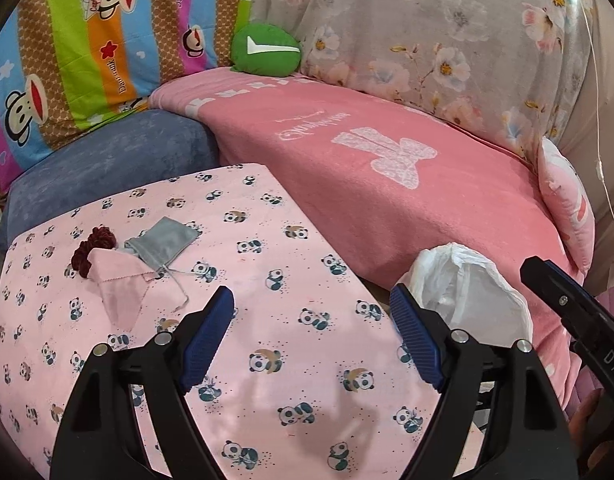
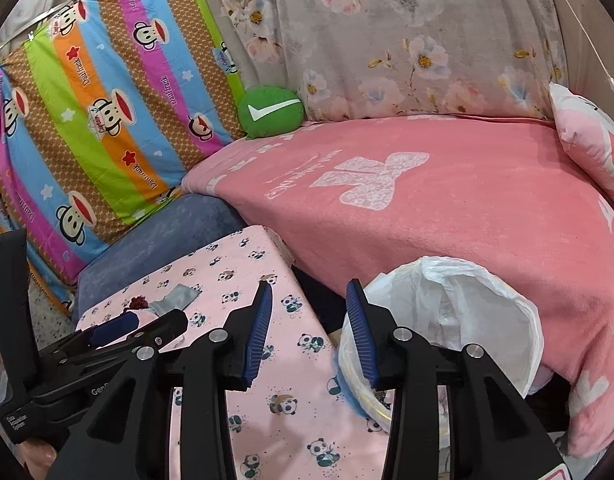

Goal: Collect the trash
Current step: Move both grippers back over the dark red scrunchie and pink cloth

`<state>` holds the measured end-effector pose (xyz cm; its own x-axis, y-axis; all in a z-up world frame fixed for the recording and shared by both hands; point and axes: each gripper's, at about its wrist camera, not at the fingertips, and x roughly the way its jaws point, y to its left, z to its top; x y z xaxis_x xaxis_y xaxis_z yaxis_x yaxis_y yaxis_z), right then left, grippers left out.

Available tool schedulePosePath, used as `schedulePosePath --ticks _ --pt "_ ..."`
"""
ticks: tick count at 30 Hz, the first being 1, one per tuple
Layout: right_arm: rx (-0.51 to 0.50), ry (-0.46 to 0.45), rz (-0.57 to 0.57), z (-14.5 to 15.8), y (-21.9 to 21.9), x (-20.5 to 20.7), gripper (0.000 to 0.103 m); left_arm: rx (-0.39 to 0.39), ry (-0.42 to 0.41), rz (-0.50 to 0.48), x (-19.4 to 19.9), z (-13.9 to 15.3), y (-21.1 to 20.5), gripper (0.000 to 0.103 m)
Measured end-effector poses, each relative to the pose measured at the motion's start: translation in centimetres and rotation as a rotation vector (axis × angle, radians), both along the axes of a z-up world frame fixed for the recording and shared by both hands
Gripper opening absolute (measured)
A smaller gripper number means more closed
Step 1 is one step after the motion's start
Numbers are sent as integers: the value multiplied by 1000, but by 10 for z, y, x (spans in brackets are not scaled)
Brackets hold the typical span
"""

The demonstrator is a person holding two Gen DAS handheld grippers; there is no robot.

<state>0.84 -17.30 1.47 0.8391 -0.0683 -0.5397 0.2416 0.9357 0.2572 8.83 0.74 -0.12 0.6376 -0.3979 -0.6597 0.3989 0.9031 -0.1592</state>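
You have open room over the near half of the panda cloth [image 1: 291, 364]: nothing lies on it between your left gripper [image 1: 311, 304] and its front edge. The only clutter sits at its far left, bunched together: a pink cloth [image 1: 119, 284], a grey pouch [image 1: 167, 242] and a dark red scrunchie [image 1: 95, 246], touching or overlapping. To the right, the bag-lined bin [image 2: 459, 312] stands close against the cloth's edge and the pink blanket [image 2: 447, 208], leaving only a narrow dark gap between them. The bin's mouth is open from above. Behind, a blue cushion [image 1: 107, 164] and the striped pillow [image 1: 87, 52] wall off the far side. The blanket's top is bare except for a green cushion [image 1: 267, 48] at the back.
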Motion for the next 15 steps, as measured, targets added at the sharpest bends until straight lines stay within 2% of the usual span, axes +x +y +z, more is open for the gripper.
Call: schedulePosePath --ticks 15 --pt "-38 55 118 -10 82 43 40 -25 33 117 25 -16 73 77"
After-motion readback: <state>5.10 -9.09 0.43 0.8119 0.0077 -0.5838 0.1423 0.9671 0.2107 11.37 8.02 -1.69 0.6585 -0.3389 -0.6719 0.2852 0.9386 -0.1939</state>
